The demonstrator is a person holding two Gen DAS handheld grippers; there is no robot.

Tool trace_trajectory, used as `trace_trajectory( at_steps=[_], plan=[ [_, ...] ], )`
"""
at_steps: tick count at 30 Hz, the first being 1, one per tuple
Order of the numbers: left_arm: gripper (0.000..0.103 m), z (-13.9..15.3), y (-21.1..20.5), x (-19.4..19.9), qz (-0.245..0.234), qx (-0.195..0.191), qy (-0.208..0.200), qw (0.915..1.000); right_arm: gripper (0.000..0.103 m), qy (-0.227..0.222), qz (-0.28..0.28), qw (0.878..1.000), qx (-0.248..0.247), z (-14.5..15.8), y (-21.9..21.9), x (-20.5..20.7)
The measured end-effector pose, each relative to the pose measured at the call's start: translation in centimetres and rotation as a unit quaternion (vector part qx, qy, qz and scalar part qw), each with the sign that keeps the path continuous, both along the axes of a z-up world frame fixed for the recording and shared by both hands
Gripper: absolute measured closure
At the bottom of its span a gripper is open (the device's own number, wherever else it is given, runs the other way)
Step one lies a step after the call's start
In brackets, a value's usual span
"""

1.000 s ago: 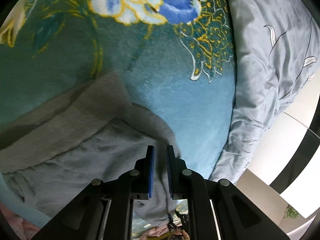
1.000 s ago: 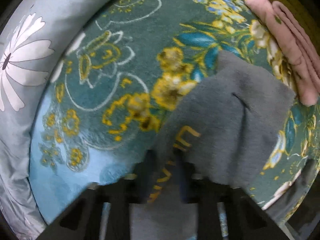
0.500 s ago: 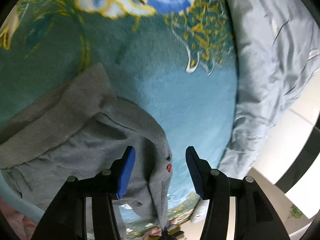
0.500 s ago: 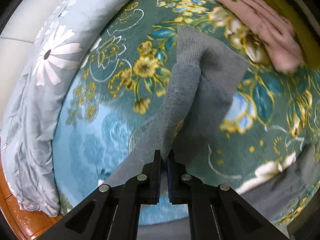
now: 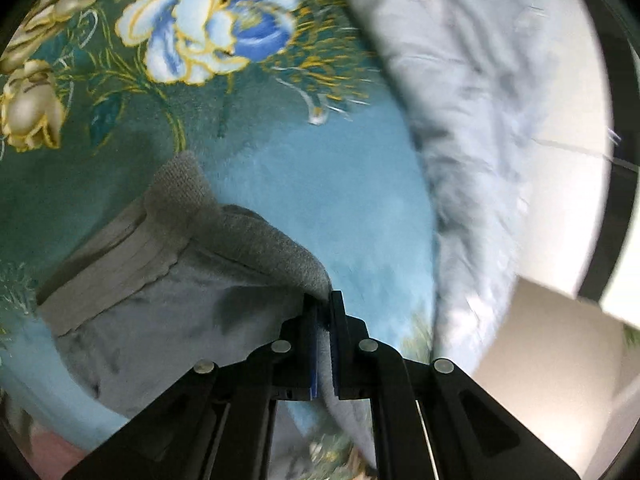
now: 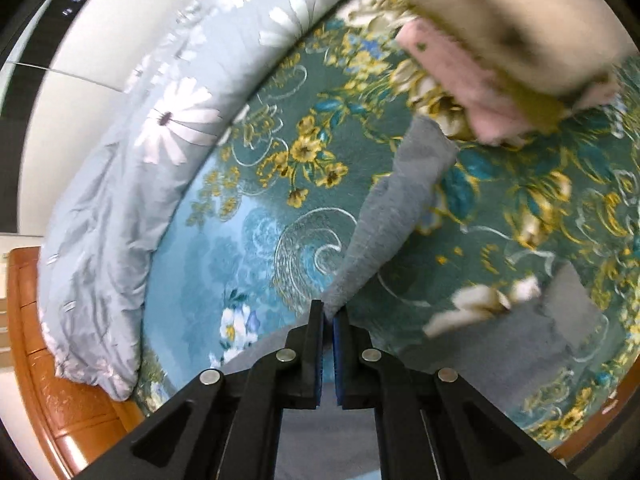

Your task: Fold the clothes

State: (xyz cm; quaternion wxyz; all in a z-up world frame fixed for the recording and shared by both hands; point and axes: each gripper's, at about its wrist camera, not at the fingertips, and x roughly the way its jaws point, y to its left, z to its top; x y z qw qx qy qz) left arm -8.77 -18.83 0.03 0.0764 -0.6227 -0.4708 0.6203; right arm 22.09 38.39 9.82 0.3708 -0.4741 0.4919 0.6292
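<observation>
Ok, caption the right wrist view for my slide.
Right gripper pinches the grey garment above the floral blanket.

In the left wrist view, the blanket (image 5: 320, 184) fills the middle and upper left of the frame. The quilt (image 5: 480, 120) lies along its right side, from the top down to the lower right. The sweater (image 5: 168, 288) lies on the blanket at the lower left. One edge of it runs up to the left gripper (image 5: 324, 308) at the bottom middle.

In the right wrist view, the quilt (image 6: 132, 184) lies along the left of the blanket (image 6: 248, 240). The wooden bed frame (image 6: 60, 400) is at the lower left, under the quilt. Folded clothes (image 6: 500, 92) sit on the blanket at the upper right. The sweater (image 6: 400, 200) stretches from the right gripper (image 6: 328, 316) at the bottom middle up toward the folded clothes.
</observation>
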Motion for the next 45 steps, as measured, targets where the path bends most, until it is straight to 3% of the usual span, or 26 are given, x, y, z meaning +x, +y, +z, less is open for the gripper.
trace_trajectory(
  at_steps=[4,7,11,13,18,21,25,28,32,35,37,38,40,42,45],
  plan=[
    [0.098,-1.0,-2.2,6.4,-0.026,-0.041,-0.013,0.9987,0.099,-0.03,-0.031,0.999,-0.022,-1.3,-2.6,6.6],
    [0.098,-6.0,-4.4,12.1,0.007,-0.06,-0.093,0.9939,0.099,-0.086,-0.06,0.993,-0.058,-4.6,-4.7,10.9],
    [0.098,-9.9,-5.7,16.0,0.037,-0.069,-0.154,0.9849,0.099,-0.135,-0.074,0.984,-0.087,-7.6,-6.7,13.5],
    [0.098,-9.8,-5.8,16.6,0.038,-0.071,-0.153,0.9849,0.099,-0.138,-0.074,0.984,-0.084,-7.6,-6.8,13.9],
    [0.098,-7.5,-5.3,16.1,0.012,-0.052,-0.078,0.9955,0.099,-0.137,-0.053,0.988,-0.042,-5.4,-5.8,12.9],
    [0.098,-8.3,-4.8,16.5,-0.009,-0.058,-0.086,0.9946,0.099,-0.164,-0.053,0.984,-0.031,-5.5,-5.6,13.3],
    [0.098,-10.9,-4.2,17.6,-0.043,-0.099,-0.126,0.9861,0.099,-0.197,-0.056,0.978,-0.04,-6.1,-5.9,13.7],
    [0.098,-12.2,-4.9,18.3,-0.02,-0.087,-0.144,0.9856,0.098,-0.21,-0.042,0.976,-0.036,-6.0,-6.1,12.8],
    [0.098,-11.9,-5.7,18.5,0.003,-0.059,-0.126,0.9902,0.096,-0.214,-0.025,0.976,-0.014,-5.0,-6.0,11.2],
    [0.098,-11.5,-6.3,18.3,-0.001,-0.042,-0.116,0.9924,0.081,-0.23,-0.028,0.973,0.001,-4.1,-6.3,10.7],
    [0.092,-11.1,-6.8,18.1,0.001,-0.028,-0.112,0.9933,0.037,-0.247,-0.039,0.968,0.016,-3.4,-6.4,10.4],
    [0.081,-10.8,-6.9,17.9,0.004,-0.02,-0.112,0.9935,0.031,-0.256,-0.044,0.965,0.022,-3.0,-6.5,10.4],
    [0.068,-10.7,-7.7,18.1,0.022,0.006,-0.104,0.9943,0.031,-0.268,-0.055,0.961,0.034,-2.6,-6.7,10.0],
    [0.062,-10.8,-8.8,18.6,0.04,0.026,-0.095,0.9943,0.029,-0.266,-0.051,0.962,0.04,-2.3,-7.1,9.1],
    [0.047,-10.8,-10.5,18.6,0.056,0.03,-0.079,0.9948,0.026,-0.253,-0.028,0.966,0.046,-2.0,-8.1,7.0]
  ],
)
